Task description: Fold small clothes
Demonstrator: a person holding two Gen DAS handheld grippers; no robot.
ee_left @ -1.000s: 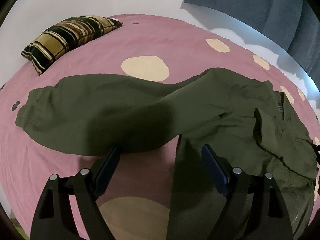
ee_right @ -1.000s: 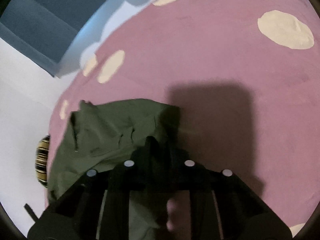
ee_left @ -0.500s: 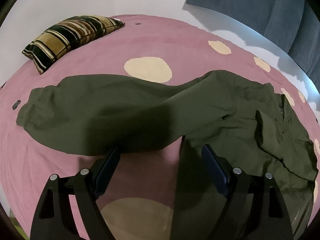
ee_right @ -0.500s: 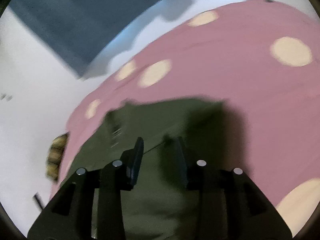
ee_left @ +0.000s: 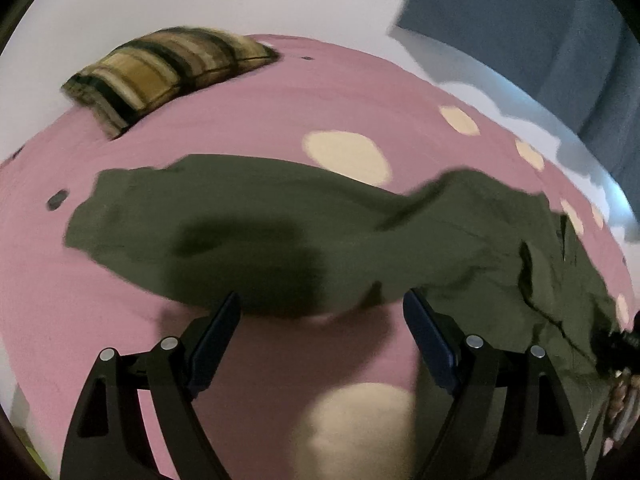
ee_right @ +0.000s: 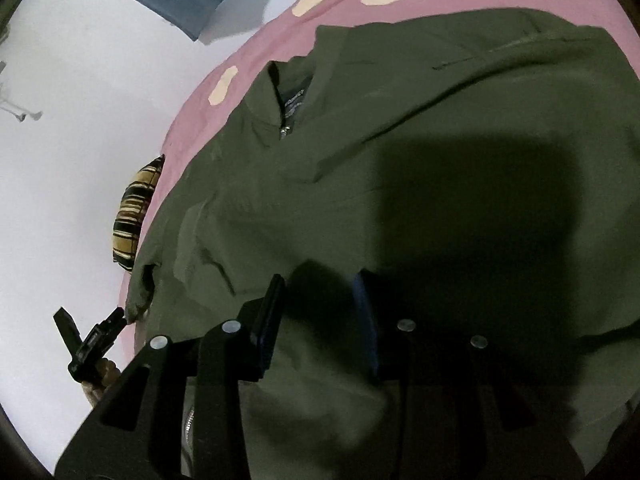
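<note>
I see my left gripper with fingers spread wide, nothing between them. The olive jacket's sleeve lies flat just ahead of both fingertips on the pink spotted cover; a striped pillow sits well beyond. My right gripper stands at a narrow gap, clamping nothing. The olive jacket spreads beneath and ahead of its fingers, collar zip further ahead to the left.
</note>
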